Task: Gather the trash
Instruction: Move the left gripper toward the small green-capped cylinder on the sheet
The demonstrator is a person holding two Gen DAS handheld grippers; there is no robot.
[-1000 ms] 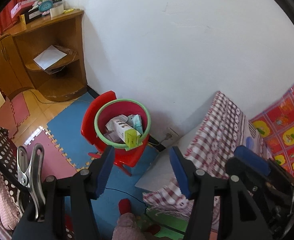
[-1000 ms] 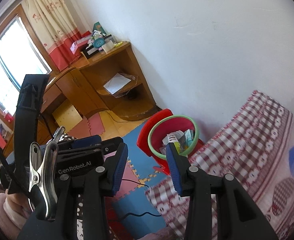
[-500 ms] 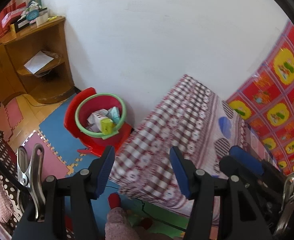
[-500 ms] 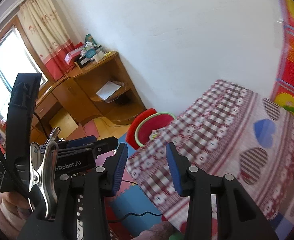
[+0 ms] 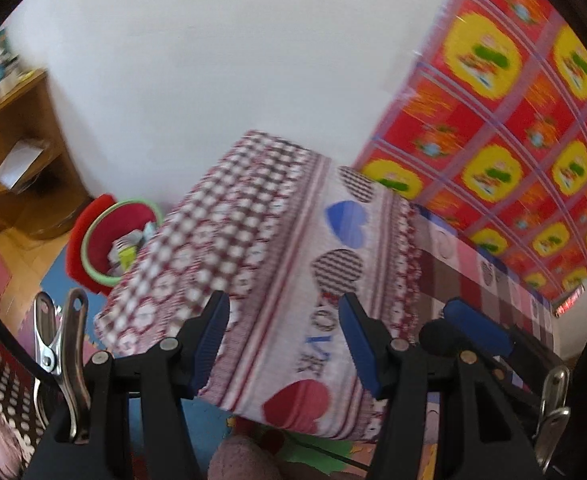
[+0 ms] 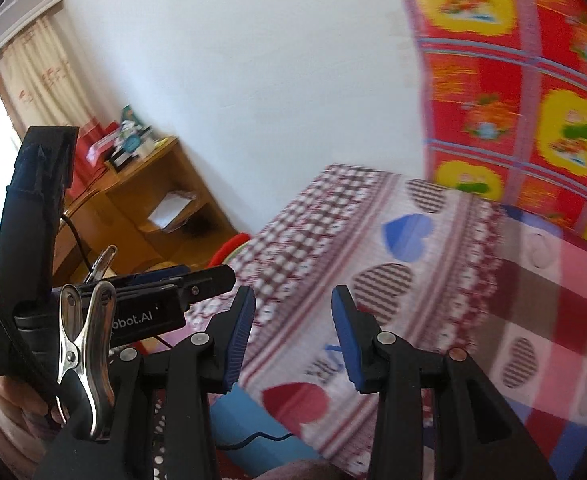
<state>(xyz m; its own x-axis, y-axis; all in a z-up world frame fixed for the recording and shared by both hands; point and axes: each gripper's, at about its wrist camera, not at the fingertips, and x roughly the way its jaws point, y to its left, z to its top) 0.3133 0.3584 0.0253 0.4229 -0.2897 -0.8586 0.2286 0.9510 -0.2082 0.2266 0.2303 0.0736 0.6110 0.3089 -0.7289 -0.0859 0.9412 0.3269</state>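
With both the left gripper [image 5: 281, 340] and right gripper [image 6: 291, 336] open and empty, blur could hide trash beyond the red plastic bin [image 5: 105, 240] at mid-left.

The left claw [image 6: 173, 284] body reads "obot.AI".
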